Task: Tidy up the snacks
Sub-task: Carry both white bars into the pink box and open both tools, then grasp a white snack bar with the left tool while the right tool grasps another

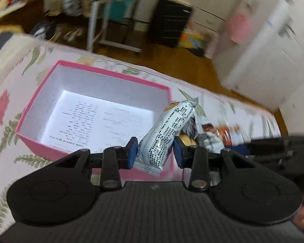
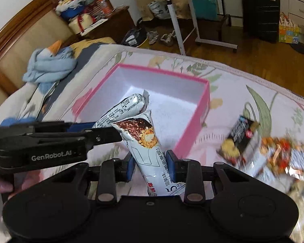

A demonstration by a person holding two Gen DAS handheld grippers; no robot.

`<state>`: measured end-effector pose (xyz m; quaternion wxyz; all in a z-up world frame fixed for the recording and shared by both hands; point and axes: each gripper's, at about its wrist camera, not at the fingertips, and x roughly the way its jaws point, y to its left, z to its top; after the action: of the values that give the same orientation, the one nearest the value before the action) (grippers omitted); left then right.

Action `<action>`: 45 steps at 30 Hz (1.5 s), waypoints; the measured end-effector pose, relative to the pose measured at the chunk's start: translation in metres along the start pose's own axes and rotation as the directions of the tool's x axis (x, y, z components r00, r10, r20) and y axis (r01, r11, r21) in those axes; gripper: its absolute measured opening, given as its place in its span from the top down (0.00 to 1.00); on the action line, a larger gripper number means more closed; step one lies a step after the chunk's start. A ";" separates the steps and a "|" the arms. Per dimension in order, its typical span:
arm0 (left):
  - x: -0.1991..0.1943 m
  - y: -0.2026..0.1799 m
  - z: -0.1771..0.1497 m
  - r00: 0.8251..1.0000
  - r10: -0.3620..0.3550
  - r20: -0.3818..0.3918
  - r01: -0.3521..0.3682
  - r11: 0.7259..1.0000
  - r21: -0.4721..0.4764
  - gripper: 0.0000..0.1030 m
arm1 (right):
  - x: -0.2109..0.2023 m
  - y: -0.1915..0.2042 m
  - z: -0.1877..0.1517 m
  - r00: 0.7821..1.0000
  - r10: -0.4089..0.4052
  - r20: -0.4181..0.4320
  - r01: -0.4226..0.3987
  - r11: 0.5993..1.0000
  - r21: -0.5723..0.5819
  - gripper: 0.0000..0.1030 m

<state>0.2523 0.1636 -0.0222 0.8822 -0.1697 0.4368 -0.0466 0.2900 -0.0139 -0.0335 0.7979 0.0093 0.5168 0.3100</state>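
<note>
Floral bedding lies under both your tools. Your left gripper is clenched on a crinkly white foil bar, low centre, over the near right corner of the pink box, a white-lined cardboard rectangle. Your right gripper grips a second bar printed with a chocolate ball. Only the right view shows loose snacks at right and a blue plush upper left.
</note>
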 end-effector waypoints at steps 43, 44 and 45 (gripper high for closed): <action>0.032 0.006 -0.003 0.999 0.043 0.021 -0.044 0.996 0.073 0.49 | -0.055 -0.017 -0.038 0.981 -0.082 0.177 0.103 0.989 -0.110 0.71; 0.024 -0.003 -0.008 0.999 0.032 0.033 -0.035 0.994 0.100 0.49 | -0.067 -0.020 -0.046 0.979 -0.088 0.184 0.108 0.989 -0.103 0.71; 0.016 -0.013 -0.015 0.999 0.024 0.042 -0.029 0.991 0.131 0.49 | -0.074 -0.023 -0.050 0.978 -0.094 0.188 0.113 0.989 -0.097 0.70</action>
<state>0.2515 0.1437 -0.0380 0.9006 -0.1065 0.4170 -0.0602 0.2393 -0.0855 -0.0039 0.8565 -0.0321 0.4236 0.2931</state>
